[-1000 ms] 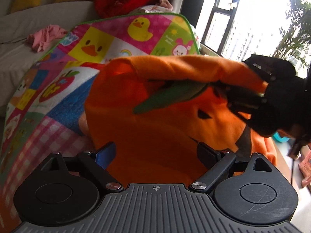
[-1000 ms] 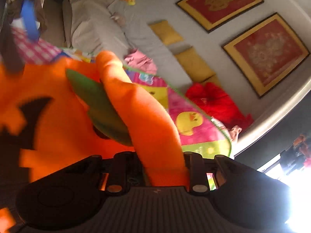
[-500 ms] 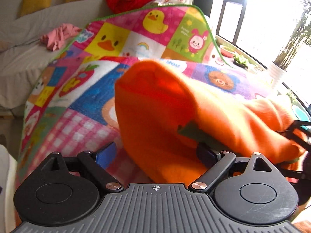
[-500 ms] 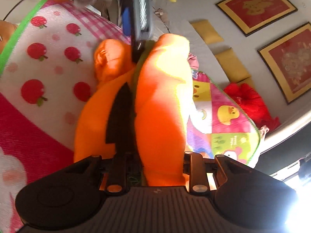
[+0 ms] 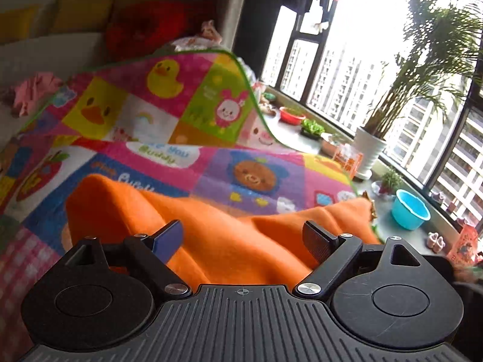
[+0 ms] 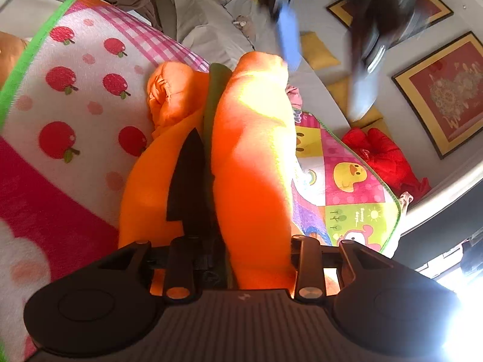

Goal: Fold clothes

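Note:
An orange fleece garment (image 5: 217,235) with black (image 6: 187,181) and green patches lies folded over on the colourful cartoon play mat (image 5: 169,102). My left gripper (image 5: 241,238) is open and hovers just above the garment, its fingers apart and touching nothing. My right gripper (image 6: 241,259) is shut on a thick fold of the orange garment (image 6: 253,157), low over the mat. The left gripper shows blurred at the top of the right wrist view (image 6: 289,39).
A grey sofa (image 6: 211,15) with yellow cushions, a pink cloth (image 5: 33,90) and a red garment (image 6: 386,154) lies behind the mat. Potted plants (image 5: 371,147) and a blue bowl (image 5: 410,211) stand on the window ledge at right.
The lifted garment came down onto the mat, folded over. My left gripper let go of it and drew back and up. My right gripper kept its hold.

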Motion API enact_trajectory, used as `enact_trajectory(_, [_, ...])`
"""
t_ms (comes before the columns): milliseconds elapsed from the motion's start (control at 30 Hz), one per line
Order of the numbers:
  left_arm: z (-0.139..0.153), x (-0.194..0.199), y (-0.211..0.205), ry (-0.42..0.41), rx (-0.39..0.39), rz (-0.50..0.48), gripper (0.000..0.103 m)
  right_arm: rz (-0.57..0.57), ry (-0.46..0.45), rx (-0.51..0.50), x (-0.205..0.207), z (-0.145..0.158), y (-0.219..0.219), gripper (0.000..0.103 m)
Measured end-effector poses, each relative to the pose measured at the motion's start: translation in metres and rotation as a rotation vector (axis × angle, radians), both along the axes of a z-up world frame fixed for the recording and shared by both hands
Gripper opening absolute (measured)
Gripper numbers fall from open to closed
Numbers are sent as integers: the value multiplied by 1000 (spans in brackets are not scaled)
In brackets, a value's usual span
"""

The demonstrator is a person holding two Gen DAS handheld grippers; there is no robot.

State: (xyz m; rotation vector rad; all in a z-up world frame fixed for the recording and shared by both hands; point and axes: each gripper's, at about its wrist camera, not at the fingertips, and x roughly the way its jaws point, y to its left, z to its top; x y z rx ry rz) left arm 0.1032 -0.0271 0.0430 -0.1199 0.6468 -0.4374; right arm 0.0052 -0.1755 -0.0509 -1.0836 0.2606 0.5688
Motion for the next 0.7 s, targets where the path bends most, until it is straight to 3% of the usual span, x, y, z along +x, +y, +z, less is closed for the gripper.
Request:
enact_trajectory(67, [-22,6,7,64,4,26,84,-7,4,24,-8,9,-10,34])
enact_trajectory(133, [-39,2,14,101,20,54,85,-36,10,96,-12,24,-23,41])
enact_trajectory(200, [-47,-3,21,116,9,64,86,-74,50,230,-17,45,-39,47])
enact_trajectory(333, [-55,-11,26,123,4,77,88,-106,96,445,-32,79,-66,73])
enact_trajectory(467, [-54,-15,20,110,28,86,89,-138,152,606,-24,100,-74,82])
enact_trajectory(600, [-55,-17,20,114,28,91,90,-240,216,759,5,101,-71,89])
enact_trajectory(700, [-56,-19,23,117,26,90,92,-332,270,736,23,79,-64,98])
